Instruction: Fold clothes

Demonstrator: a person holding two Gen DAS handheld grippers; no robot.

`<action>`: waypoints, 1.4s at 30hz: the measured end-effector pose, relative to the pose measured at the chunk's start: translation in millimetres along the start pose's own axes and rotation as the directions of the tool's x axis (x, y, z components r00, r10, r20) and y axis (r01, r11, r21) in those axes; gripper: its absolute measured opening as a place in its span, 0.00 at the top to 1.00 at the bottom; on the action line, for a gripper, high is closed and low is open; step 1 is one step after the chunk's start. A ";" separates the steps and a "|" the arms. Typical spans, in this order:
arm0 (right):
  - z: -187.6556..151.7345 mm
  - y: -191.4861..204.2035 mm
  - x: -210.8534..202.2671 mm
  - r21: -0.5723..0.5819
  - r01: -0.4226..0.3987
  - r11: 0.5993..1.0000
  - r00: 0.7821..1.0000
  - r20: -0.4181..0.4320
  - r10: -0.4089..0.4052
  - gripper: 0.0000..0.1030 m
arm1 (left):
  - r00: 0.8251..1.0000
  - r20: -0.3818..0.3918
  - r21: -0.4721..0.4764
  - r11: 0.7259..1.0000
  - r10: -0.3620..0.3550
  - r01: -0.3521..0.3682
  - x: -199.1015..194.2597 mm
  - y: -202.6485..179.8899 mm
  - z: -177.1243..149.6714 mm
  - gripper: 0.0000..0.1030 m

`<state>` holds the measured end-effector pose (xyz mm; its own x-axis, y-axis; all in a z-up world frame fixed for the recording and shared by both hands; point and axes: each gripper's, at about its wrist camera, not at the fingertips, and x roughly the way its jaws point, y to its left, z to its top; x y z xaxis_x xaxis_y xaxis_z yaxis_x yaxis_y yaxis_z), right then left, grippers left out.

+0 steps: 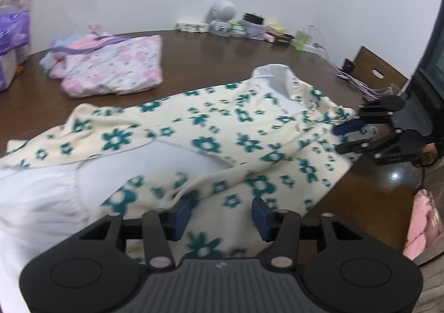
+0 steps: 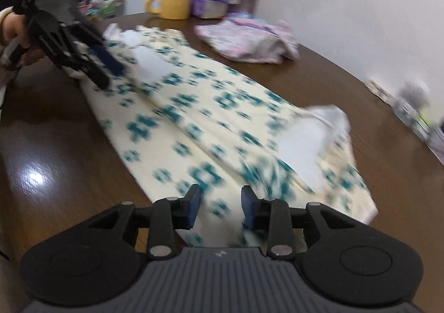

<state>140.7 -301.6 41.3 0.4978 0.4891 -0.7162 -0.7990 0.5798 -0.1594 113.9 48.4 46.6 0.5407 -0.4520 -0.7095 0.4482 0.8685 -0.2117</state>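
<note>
A cream garment with teal flowers lies spread across the dark brown table, its white collar toward the far side and white fabric at its left end. My left gripper hovers over the garment's near edge, jaws open, with cloth under the pads and nothing pinched. My right gripper stands at the garment's right end, also open. The right wrist view is blurred: the right gripper is open over the garment, and the left gripper is at the far end, held by a hand.
A folded pink floral pile sits on the far left of the table, beside purple packages. Small items line the wall. A yellow mug stands at the table's edge. Something pink hangs off the right.
</note>
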 end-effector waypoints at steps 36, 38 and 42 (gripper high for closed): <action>38.7 -3.1 29.7 0.116 -0.031 0.993 0.999 0.022 0.028 0.80 | 0.998 0.053 0.059 0.998 -0.024 0.021 23.7 -23.9 26.3 0.69; 38.5 -9.6 29.7 0.153 -0.008 0.988 1.000 0.025 0.004 0.80 | 0.997 0.078 0.067 0.998 -0.015 0.010 19.1 -24.4 26.2 0.69; 35.7 -12.9 35.8 0.176 0.011 0.984 1.000 0.020 -0.014 0.80 | 0.993 0.115 0.137 0.990 -0.036 0.021 9.7 -37.5 24.1 0.69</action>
<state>180.9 -268.3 42.0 0.5157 0.4935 -0.7004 -0.7219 0.6906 -0.0450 119.5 6.5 63.8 0.6023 -0.5038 -0.6192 0.5527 0.8229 -0.1320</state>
